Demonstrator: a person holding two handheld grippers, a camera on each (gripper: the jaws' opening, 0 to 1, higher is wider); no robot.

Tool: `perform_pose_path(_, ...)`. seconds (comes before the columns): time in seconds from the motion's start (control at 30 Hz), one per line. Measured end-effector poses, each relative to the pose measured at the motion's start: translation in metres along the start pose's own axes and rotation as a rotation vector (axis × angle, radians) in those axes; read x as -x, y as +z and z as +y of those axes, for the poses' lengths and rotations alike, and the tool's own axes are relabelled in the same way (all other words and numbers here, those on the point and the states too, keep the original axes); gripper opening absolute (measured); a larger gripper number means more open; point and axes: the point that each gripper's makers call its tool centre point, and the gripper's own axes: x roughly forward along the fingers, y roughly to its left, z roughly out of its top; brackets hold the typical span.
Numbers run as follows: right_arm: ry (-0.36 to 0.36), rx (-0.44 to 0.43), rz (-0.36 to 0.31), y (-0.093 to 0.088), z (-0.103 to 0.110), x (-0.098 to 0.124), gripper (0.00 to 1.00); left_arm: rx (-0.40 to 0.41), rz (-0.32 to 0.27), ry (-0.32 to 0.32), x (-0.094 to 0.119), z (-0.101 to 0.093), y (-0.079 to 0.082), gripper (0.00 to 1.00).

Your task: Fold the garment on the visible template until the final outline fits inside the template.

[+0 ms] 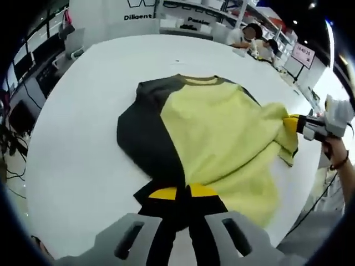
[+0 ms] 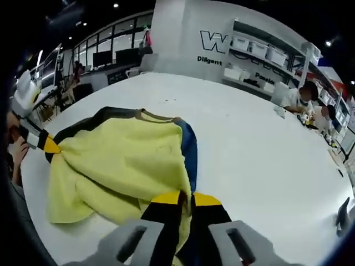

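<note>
Yellow-and-dark garment (image 1: 216,133) spread on white surface (image 1: 72,160), partly bunched. Left hand-held gripper (image 1: 183,194) pinching dark sleeve edge; right hand-held gripper (image 2: 186,199) pinching fabric at blue edge, jaws pressed together on cloth. Soft, light, limp knit, likely to drape and wrinkle; best held at hems or corners. No template outline discernible on surface.

Not much readable text here. Far ahead of the right gripper, the white back wall (image 2: 183,39) has a big outlined "W" (image 2: 209,41) cut off by the shelving, with "Diligent" (image 2: 209,60) in small black letters under it. Same "Diligent" (image 1: 137,17) shows far ahead of the left gripper. Another word by the shelves and a pink sign (image 1: 303,54) off to the right are too blurry to make out.
</note>
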Motion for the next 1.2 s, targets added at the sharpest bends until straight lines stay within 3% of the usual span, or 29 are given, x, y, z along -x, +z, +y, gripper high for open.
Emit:
perform_pose_path(0.13, -0.021, -0.020, -0.017, 0.004, -0.008, 0.007, 0.13, 0.049, -0.035, -0.003, 0.007, 0.000, 0.001, 0.10)
perform_pose_path(0.2, -0.013, -0.052, -0.027, 0.004, -0.008, 0.012, 0.15, 0.104, -0.080, -0.025, 0.013, -0.005, 0.003, 0.19)
perform_pose_path(0.27, -0.011, -0.054, -0.026, 0.002, -0.008, 0.017, 0.18, 0.119, -0.084, -0.038, 0.015, -0.008, 0.001, 0.27)
perform_pose_path(0.47, 0.056, -0.112, -0.036, 0.000, 0.005, 0.028, 0.35, 0.106, -0.084, -0.040, 0.020, -0.018, -0.007, 0.41)
perform_pose_path(0.57, 0.080, -0.122, -0.040, -0.002, 0.011, 0.033, 0.39, 0.109, -0.082, -0.042, 0.023, -0.023, -0.012, 0.49)
perform_pose_path(0.73, 0.140, -0.101, -0.002, -0.021, 0.035, 0.050, 0.45, 0.067, -0.068, -0.049, 0.030, -0.041, -0.033, 0.58)
perform_pose_path(0.9, 0.156, -0.100, 0.023, -0.033, 0.045, 0.057, 0.60, 0.052, -0.071, -0.055, 0.032, -0.050, -0.039, 0.71)
perform_pose_path(1.07, 0.173, -0.110, 0.045, -0.043, 0.052, 0.060, 0.64, 0.020, -0.075, -0.079, 0.032, -0.069, -0.042, 0.86)
perform_pose_path(1.2, 0.170, -0.110, 0.068, -0.053, 0.054, 0.060, 0.69, -0.014, -0.051, -0.117, 0.028, -0.084, -0.051, 0.86)
